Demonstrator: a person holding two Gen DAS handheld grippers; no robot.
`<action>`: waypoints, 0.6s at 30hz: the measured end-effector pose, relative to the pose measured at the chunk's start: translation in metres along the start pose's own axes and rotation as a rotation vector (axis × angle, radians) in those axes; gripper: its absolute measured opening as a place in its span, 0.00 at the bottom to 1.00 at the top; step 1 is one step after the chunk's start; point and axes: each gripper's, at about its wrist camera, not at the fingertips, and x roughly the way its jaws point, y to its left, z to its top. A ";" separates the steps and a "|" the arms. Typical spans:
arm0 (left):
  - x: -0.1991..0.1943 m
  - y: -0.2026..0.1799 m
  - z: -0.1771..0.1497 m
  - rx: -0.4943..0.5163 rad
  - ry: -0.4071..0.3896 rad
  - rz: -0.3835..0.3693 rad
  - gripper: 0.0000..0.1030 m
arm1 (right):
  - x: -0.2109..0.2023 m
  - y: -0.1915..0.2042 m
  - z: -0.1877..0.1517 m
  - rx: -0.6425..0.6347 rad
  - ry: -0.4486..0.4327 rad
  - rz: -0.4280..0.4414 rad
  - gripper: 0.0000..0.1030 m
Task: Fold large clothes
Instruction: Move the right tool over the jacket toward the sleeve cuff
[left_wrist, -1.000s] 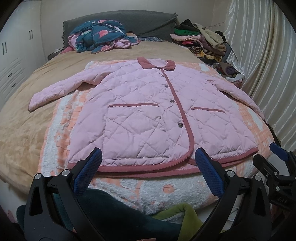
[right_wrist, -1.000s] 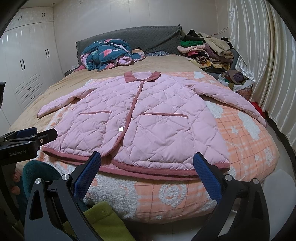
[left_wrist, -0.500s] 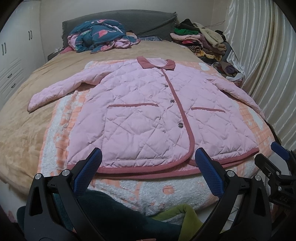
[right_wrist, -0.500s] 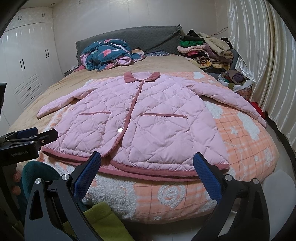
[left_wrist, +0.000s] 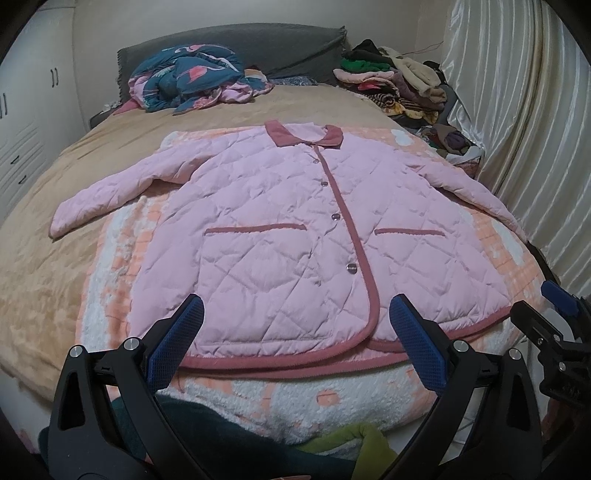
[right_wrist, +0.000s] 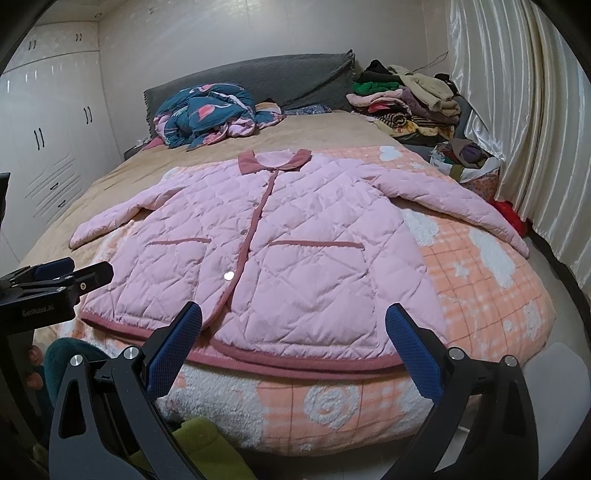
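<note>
1. One bed (left_wrist: 44, 258), tan-covered, carrying an orange-and-white checked blanket (right_wrist: 480, 280) across its near end; headboard end heaped with a blue patterned quilt (left_wrist: 192, 77), right side with stacked clothes (right_wrist: 406, 99).
2. Spread flat on the blanket, front up and buttoned: pink quilted jacket (left_wrist: 295, 229), collar (right_wrist: 275, 160) toward the headboard, hem along the near bed edge, both sleeves angled outward. Left sleeve (left_wrist: 103, 199) lying partly on the tan cover; right sleeve (right_wrist: 454, 199) reaching toward the curtain side.
3. Left gripper (left_wrist: 295, 328) poised just short of the hem, blue fingers (left_wrist: 177, 343) spread wide, nothing between them. Right gripper (right_wrist: 293, 328) likewise released and empty, level with the hem's right half.
4. Judged stage: folding not yet begun; garment laid out, first fold pending.
5. Judged good practice for the first fold: pinch a sleeve near cuff and shoulder seam together, lift only enough to clear the padding, lay it across the chest parallel to the button placket (left_wrist: 347, 229). Thick quilting likely to spring back, so press the crease before letting go.
6. Risk: dragging the body off square, or catching the fleecy blanket with the cloth.
</note>
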 end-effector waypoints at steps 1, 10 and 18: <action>0.001 -0.001 0.002 0.003 0.001 -0.001 0.91 | 0.000 -0.001 0.001 0.002 -0.001 0.000 0.96; 0.014 -0.011 0.024 0.008 -0.006 -0.015 0.91 | 0.008 -0.013 0.020 0.016 -0.016 -0.018 0.96; 0.030 -0.019 0.054 0.010 -0.010 -0.033 0.91 | 0.029 -0.028 0.035 0.037 -0.001 -0.032 0.96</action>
